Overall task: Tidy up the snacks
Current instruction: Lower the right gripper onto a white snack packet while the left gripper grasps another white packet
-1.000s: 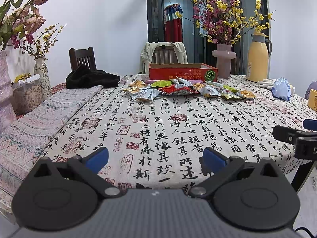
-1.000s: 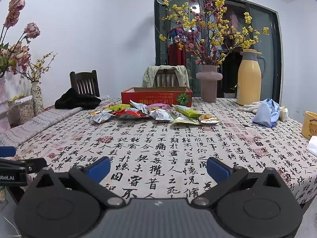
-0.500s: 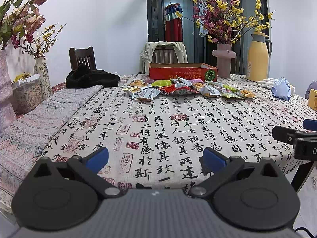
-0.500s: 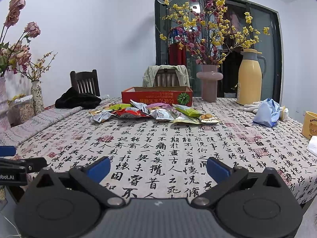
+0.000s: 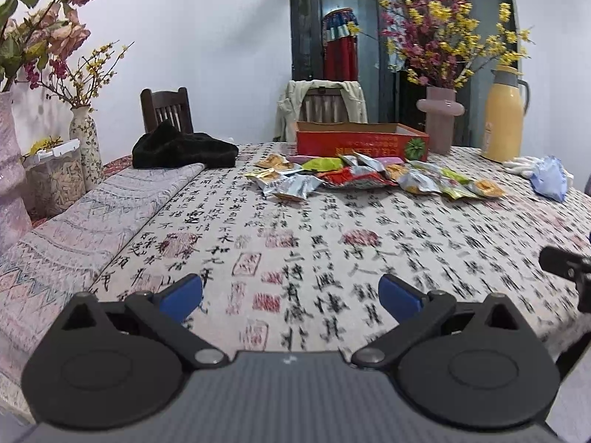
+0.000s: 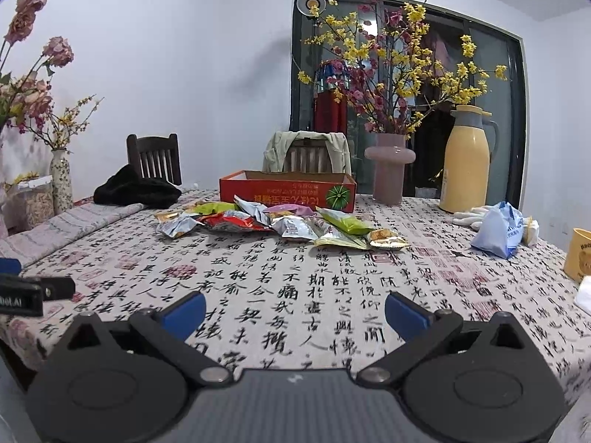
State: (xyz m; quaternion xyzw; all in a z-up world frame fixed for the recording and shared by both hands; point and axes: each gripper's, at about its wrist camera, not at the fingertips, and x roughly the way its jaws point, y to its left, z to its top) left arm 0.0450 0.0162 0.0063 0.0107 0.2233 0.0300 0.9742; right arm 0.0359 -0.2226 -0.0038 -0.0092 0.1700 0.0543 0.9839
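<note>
Several snack packets (image 5: 354, 179) lie in a loose pile on the far half of the table, also in the right wrist view (image 6: 280, 221). Behind them stands an open red cardboard box (image 5: 362, 144), which also shows in the right wrist view (image 6: 288, 192). My left gripper (image 5: 290, 293) is open and empty over the near edge of the table. My right gripper (image 6: 295, 313) is open and empty, also over the near edge. Each gripper shows at the side of the other's view.
A calligraphy-print tablecloth (image 6: 295, 280) covers the table. A pink vase with flowers (image 6: 389, 170), a yellow thermos (image 6: 465, 170), a blue bag with white gloves (image 6: 498, 229) and a yellow cup (image 6: 580, 258) stand right. A black garment (image 5: 181, 149), a striped runner (image 5: 92, 221) and vases lie left.
Both grippers have moved forward over the table toward the snacks. Both stay open and empty.
</note>
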